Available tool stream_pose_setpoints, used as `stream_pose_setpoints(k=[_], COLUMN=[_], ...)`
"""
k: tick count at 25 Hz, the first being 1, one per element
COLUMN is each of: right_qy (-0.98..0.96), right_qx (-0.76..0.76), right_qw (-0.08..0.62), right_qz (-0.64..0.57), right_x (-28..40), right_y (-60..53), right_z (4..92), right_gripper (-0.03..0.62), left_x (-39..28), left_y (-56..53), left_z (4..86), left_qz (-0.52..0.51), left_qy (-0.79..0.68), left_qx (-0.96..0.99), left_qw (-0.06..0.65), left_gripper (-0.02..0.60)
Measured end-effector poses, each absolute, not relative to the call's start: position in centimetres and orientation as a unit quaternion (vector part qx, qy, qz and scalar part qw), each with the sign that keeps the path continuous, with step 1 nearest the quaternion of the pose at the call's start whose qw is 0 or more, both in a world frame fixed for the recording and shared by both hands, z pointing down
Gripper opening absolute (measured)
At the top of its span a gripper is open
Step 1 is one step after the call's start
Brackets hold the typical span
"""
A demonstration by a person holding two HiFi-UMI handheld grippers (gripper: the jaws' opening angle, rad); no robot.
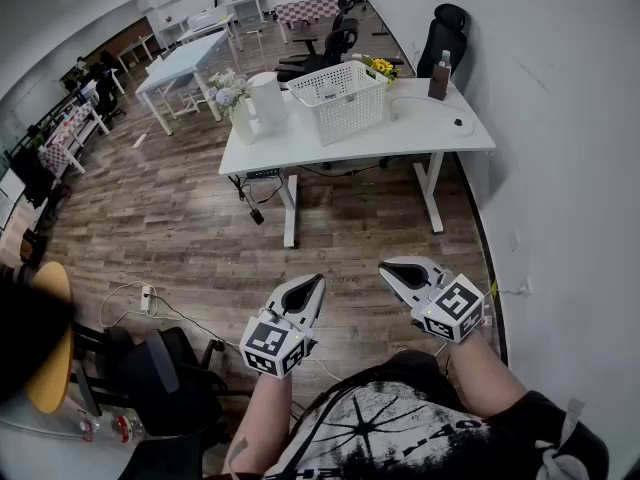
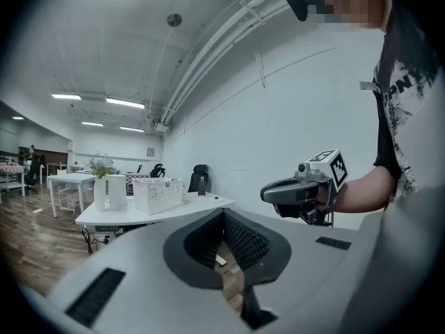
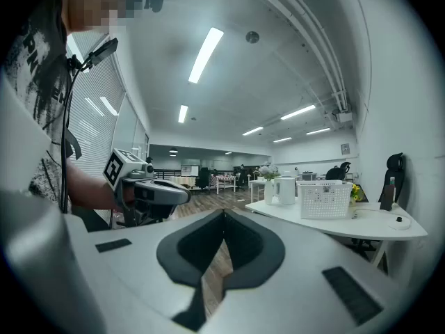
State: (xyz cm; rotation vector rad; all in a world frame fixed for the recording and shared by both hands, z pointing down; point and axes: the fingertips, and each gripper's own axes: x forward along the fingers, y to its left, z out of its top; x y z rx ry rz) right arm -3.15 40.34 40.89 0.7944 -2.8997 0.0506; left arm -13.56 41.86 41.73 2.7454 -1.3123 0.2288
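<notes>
I hold both grippers in the air over the wooden floor, a stride short of a white desk (image 1: 420, 133). My left gripper (image 1: 317, 281) is shut, its jaws meeting at the tip with nothing between them; its own view (image 2: 224, 213) shows the same. My right gripper (image 1: 386, 268) is also shut and empty (image 3: 224, 213). They hang side by side, a hand's width apart, and touch nothing. Each appears in the other's view: the right gripper (image 2: 274, 193) and the left gripper (image 3: 177, 193). On the desk stand a white basket (image 1: 340, 98), a white jug (image 1: 268, 98), a vase of flowers (image 1: 232, 93) and a brown bottle (image 1: 439, 76).
A white wall (image 1: 570, 168) runs along the right. A black office chair (image 1: 445, 33) stands behind the desk. A power strip with cables (image 1: 148, 298) lies on the floor at the left. A black chair (image 1: 165, 378) and a yellow round table (image 1: 50, 338) are at lower left. More tables stand farther back.
</notes>
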Motion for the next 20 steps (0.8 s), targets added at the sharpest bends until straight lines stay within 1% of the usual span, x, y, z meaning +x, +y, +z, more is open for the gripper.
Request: stream_pose_setpoints(k=[8, 13, 20], right_qy=[-0.962, -0.963, -0.963], right_qx=[0.265, 0.264, 0.258], right_qw=[0.069, 0.057, 0.07], right_qz=[0.016, 0.027, 0.027], right_x=[-4.4, -4.7, -5.5], right_y=[40.0, 39.8, 39.7], right_z=[40.9, 40.8, 41.2], right_gripper=[0.023, 0.023, 0.025], left_x=[-14.5, -15.0, -15.4], left_y=[41.7, 41.5, 40.8], left_z=[41.8, 42.2, 42.8], left_qz=[0.075, 0.075, 0.073], left_qy=[-0.428, -0.431, -0.43], left_qx=[0.899, 0.898, 0.898], left_qw=[0.046, 0.049, 0.052], left_gripper=[0.008, 0.008, 0.008])
